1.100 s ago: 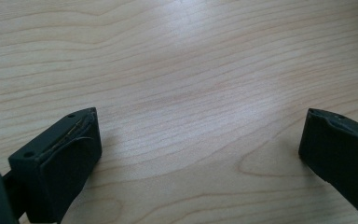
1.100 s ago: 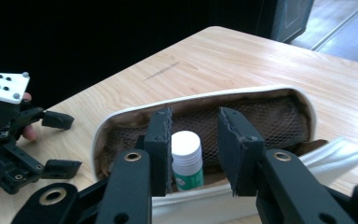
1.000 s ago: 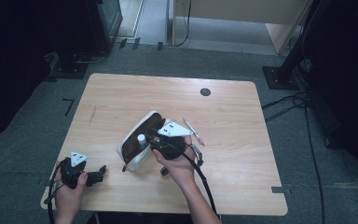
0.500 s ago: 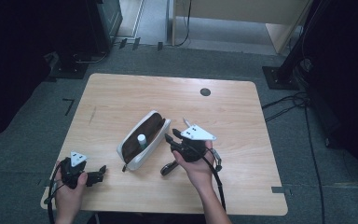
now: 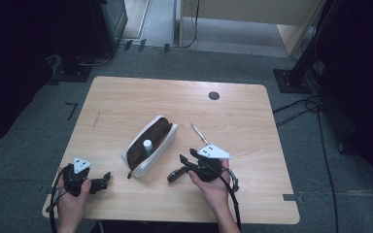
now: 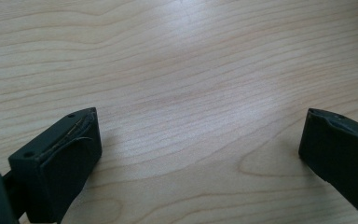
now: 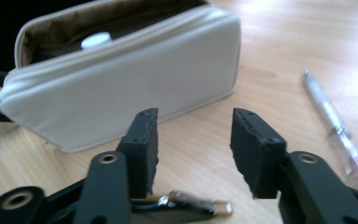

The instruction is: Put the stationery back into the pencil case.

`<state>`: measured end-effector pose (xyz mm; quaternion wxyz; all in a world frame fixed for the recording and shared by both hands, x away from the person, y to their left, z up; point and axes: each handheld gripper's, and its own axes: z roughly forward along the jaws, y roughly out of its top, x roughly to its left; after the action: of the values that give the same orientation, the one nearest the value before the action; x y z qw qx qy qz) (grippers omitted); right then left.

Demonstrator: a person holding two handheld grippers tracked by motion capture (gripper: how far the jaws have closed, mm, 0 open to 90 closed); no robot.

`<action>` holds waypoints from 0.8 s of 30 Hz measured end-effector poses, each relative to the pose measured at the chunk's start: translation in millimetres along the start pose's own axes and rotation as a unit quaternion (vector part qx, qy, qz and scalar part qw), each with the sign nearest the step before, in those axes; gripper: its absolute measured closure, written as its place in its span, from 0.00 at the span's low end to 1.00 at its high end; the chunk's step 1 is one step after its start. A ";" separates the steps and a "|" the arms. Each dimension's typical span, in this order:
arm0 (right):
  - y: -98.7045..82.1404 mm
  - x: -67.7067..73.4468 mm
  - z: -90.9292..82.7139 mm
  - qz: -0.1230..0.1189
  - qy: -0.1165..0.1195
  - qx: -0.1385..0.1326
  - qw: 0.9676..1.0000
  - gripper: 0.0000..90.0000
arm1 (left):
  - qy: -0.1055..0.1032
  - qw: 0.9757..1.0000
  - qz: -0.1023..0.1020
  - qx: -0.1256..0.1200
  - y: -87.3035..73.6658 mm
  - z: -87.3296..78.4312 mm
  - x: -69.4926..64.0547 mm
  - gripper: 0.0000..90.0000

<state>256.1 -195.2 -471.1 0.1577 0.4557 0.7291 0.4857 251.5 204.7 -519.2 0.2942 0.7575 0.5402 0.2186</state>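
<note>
A white pencil case point(image 5: 161, 148) lies unzipped at the table's middle, its brown inside showing a white-capped item point(image 5: 147, 144). In the right gripper view the case point(image 7: 121, 88) and the white cap point(image 7: 95, 40) sit just beyond the jaws. My right gripper point(image 5: 177, 168) point(image 7: 193, 135) is right of the case and points at it. Its jaws have just been opening and nothing is between them. A slim dark object with a metal end point(image 7: 193, 206) lies on the table under the jaws. My left gripper point(image 5: 99, 183) point(image 6: 200, 135) rests open over bare wood at the front left.
A clear pen point(image 5: 199, 133) point(image 7: 335, 123) lies on the wooden table point(image 5: 243, 116) right of the case, close to my right gripper. A dark round grommet point(image 5: 213, 95) sits near the far edge. Cables and stand bases lie on the floor around the table.
My right gripper has drawn away from the pencil case, moving right and toward the front edge while sinking, and its jaws stand wider. The left gripper has stayed in place.
</note>
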 end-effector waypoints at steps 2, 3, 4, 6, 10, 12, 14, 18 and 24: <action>-5.5 3.6 1.4 0.006 0.001 0.003 1.000 0.52 | 0.000 1.000 0.000 0.000 0.0 0.0 0.0 0.00; -8.5 5.7 2.1 0.008 0.000 0.004 1.000 0.49 | 0.000 1.000 0.001 0.000 0.0 0.0 0.1 0.00; -10.1 7.3 2.7 0.012 -0.001 0.004 1.000 0.47 | 0.000 1.000 0.000 0.000 0.0 0.0 0.0 0.00; -14.3 11.9 3.9 0.017 -0.008 0.004 1.000 0.43 | 0.000 1.000 -0.002 -0.001 0.0 0.2 -0.2 0.00; -20.1 19.0 8.1 0.030 -0.024 0.007 0.999 0.30 | 0.000 1.000 -0.001 -0.001 0.0 0.2 -0.2 0.00; -22.0 23.0 11.1 0.039 -0.033 0.013 0.999 0.16 | 0.000 1.000 0.000 0.000 0.0 0.0 0.1 0.00; -23.8 28.1 13.3 0.046 -0.045 0.015 0.998 0.07 | 0.000 1.000 0.000 0.000 0.0 0.0 0.0 0.00; -29.1 39.9 17.9 0.061 -0.073 0.013 0.995 0.00 | 0.000 1.000 0.000 0.000 0.0 0.0 0.0 0.00; -39.0 51.3 26.9 0.075 -0.098 0.024 0.992 0.00 | 0.000 1.000 0.000 0.000 0.0 0.0 0.0 0.00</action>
<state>226.9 -142.5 -506.3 0.1805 0.5583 0.6854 0.4312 251.5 204.7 -519.2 0.2943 0.7575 0.5402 0.2187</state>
